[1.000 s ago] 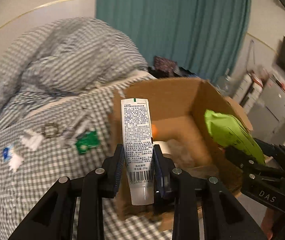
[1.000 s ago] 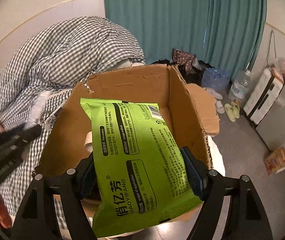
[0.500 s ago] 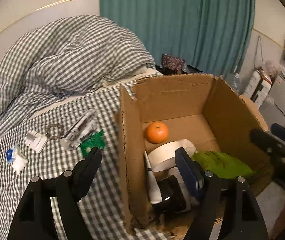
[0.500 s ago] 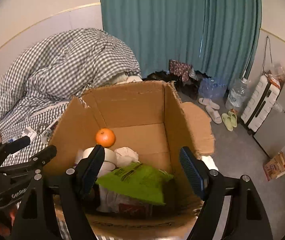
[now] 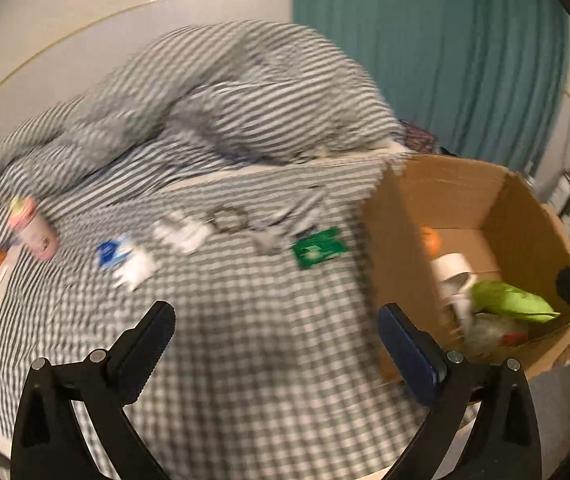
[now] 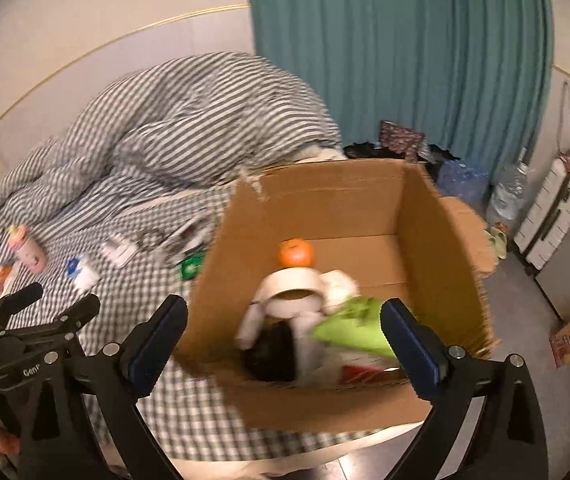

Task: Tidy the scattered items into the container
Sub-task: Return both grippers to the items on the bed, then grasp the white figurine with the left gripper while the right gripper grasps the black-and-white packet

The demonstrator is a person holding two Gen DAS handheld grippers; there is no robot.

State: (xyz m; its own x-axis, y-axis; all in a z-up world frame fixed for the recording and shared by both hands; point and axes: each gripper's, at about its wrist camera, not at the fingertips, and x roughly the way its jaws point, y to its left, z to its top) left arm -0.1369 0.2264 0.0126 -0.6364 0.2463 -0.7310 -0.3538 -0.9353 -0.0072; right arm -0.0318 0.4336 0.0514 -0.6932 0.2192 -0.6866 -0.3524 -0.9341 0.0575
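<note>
The cardboard box point(image 6: 349, 200) stands on the checked bed; it also shows in the left wrist view point(image 5: 397, 240). Inside lie an orange point(image 6: 296, 252), a tape roll point(image 6: 293, 288), a green packet point(image 6: 357, 326) and a white tube point(image 6: 251, 322). My left gripper point(image 5: 277, 336) is open and empty over the bedsheet left of the box. My right gripper point(image 6: 283, 330) is open and empty above the box's near side. Scattered on the sheet are a green sachet point(image 5: 319, 247), a ring point(image 5: 228, 219), white packets point(image 5: 181, 234), a blue-and-white packet point(image 5: 115, 254) and a pink bottle point(image 5: 33, 226).
A rumpled checked duvet point(image 5: 225, 92) is heaped at the back of the bed. A teal curtain point(image 6: 401, 52) hangs behind. Floor right of the box holds slippers point(image 6: 499, 240), a water bottle point(image 6: 509, 194) and white drawers point(image 6: 557, 208). The left gripper shows in the right wrist view point(image 6: 37, 312).
Both grippers let go: the tube and green packet now lie in the box. My left gripper has swung left over the sheet; my right has drawn back a little.
</note>
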